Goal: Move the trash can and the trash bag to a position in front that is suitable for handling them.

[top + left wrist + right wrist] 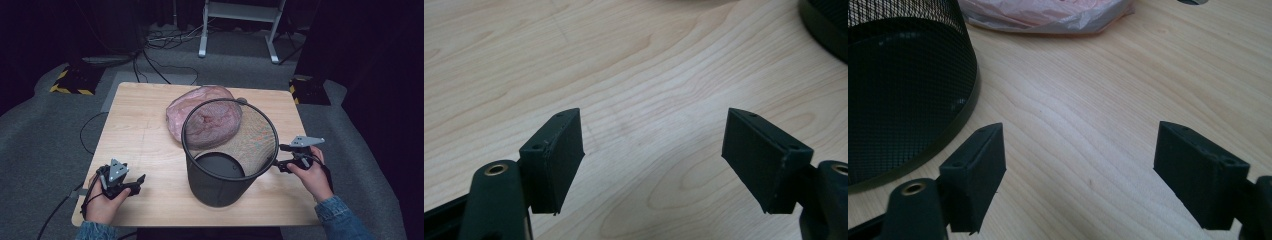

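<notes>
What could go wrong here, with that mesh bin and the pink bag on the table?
1. The right gripper sits right at the rim of the black mesh bin; a sideways nudge could probably tip or slide the bin.
2. The pink plastic bag lies crumpled behind the bin, touching or nearly so; its thin film may slip from the jaws or snag on the mesh.
3. The left gripper, jaws open and empty, is off to the side, so nothing steadies the bin.
</notes>
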A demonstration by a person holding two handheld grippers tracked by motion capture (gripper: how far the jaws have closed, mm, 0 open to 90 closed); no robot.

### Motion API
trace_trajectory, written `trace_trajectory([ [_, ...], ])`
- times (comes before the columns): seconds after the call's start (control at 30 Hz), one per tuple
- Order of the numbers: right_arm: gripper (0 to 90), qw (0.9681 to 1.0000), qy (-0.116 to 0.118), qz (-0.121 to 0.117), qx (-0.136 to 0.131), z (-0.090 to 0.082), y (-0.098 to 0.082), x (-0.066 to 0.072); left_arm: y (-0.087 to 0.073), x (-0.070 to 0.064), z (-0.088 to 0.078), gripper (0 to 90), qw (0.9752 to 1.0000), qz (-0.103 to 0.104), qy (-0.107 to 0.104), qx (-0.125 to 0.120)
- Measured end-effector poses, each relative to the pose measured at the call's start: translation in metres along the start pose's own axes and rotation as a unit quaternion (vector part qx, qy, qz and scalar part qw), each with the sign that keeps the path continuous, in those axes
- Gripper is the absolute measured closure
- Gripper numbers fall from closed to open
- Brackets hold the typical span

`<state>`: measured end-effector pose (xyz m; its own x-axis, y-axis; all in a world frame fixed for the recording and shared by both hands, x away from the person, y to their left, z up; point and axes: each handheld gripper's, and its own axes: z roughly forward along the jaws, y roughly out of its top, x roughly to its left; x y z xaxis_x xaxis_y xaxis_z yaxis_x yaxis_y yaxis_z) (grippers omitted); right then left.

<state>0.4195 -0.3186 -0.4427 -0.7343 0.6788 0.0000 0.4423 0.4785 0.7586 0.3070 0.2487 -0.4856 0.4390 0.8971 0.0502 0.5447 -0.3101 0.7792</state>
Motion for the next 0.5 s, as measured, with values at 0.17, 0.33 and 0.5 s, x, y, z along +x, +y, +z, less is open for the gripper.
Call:
trace_trajectory([
  [0.17, 20.9, 0.9999, 0.008, -0.012, -0.001, 0.006, 0.017, 0.001, -0.007, 0.005, 0.003, 23.3, 0.9999, 0.000, 0.011, 0.010],
  [0.33, 21.4, 0.9997, 0.012, -0.023, -0.003, 0.018, 0.034, -0.001, -0.012, 0.005, 0.004, 23.2, 0.9998, -0.009, 0.010, 0.016],
  [0.5, 20.6, 0.9985, 0.018, -0.048, -0.018, 0.041, 0.054, -0.001, -0.014, 0.004, 0.007, 22.9, 0.9997, -0.010, 0.008, 0.021],
])
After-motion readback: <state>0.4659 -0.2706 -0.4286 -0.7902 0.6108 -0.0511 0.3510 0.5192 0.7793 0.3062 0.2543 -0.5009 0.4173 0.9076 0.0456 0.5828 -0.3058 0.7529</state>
